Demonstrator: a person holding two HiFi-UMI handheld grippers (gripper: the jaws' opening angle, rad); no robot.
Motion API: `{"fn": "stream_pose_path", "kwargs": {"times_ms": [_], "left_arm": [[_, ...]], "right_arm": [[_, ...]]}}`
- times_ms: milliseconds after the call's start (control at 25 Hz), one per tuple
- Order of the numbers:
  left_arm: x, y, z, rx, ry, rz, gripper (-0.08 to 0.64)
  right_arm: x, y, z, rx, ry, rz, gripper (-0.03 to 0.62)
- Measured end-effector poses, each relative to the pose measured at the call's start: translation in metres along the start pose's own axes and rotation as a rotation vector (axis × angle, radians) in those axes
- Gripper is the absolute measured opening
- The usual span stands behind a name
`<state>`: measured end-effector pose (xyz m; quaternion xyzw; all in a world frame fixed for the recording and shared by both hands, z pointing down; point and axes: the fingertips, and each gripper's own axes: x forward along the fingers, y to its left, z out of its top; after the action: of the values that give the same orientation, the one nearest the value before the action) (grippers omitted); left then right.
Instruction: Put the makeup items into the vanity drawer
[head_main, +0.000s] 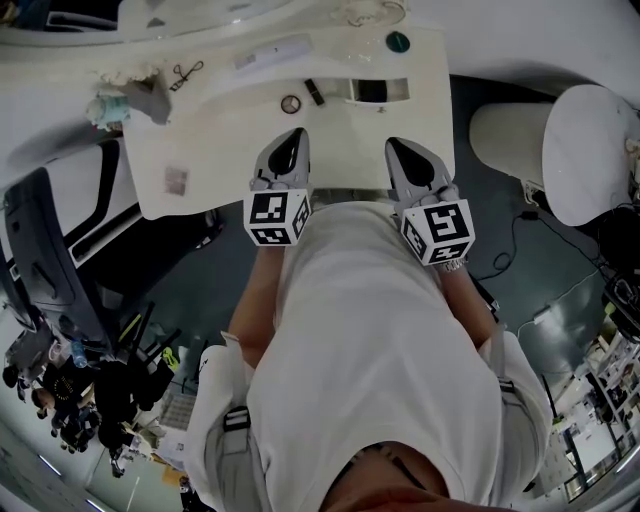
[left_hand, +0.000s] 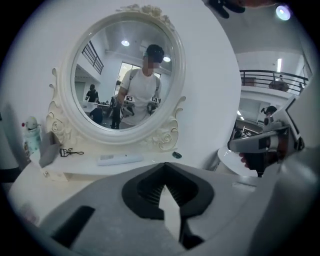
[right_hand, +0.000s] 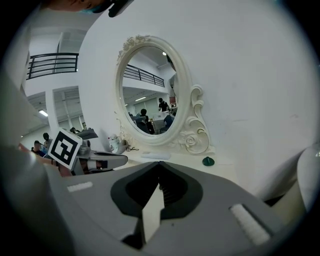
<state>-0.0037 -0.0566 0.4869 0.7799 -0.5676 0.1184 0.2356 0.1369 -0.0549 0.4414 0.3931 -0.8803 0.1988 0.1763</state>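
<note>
Left claw (left_hand: 164, 166) closed (empty), black eyelash curler (left_hand: 70, 152)

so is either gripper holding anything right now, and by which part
Nothing is held. The left gripper and the right gripper each have their jaws shut together, with nothing between them.

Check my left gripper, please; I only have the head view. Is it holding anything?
Observer: No. Seen along its jaws, the left gripper has them together with nothing between.
Operator: And the right one?
Observer: The right gripper is shut and empty too.
Operator: What shape is that green thing at the back of the vanity?
Observer: From the side, the green item is a low cone with a small knob on top. It stands beside the scrolled foot of the mirror.
</note>
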Motion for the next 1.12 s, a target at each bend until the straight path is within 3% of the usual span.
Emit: {"fn": "stream_pose_path", "kwargs": {"times_ms": [160, 560, 1120], "left_arm": [[-0.025, 0.011, 0.009, 0.006, -0.049, -0.005, 0.006], [-0.058, 0.008, 0.044, 0.118, -0.168, -0.094, 0.006], [-0.065, 0.030, 0.049, 0.121, -0.184, -0.108, 0.006]], "right_arm": [[0.007, 0.023, 0.008, -0.017, -0.016, 0.006, 0.008], [0.018, 0.056, 0.019, -0.041, -0.045, -0.003, 0.008], [0.035, 0.074, 0.023, -0.040, -0.044, -0.016, 0.008]]}}
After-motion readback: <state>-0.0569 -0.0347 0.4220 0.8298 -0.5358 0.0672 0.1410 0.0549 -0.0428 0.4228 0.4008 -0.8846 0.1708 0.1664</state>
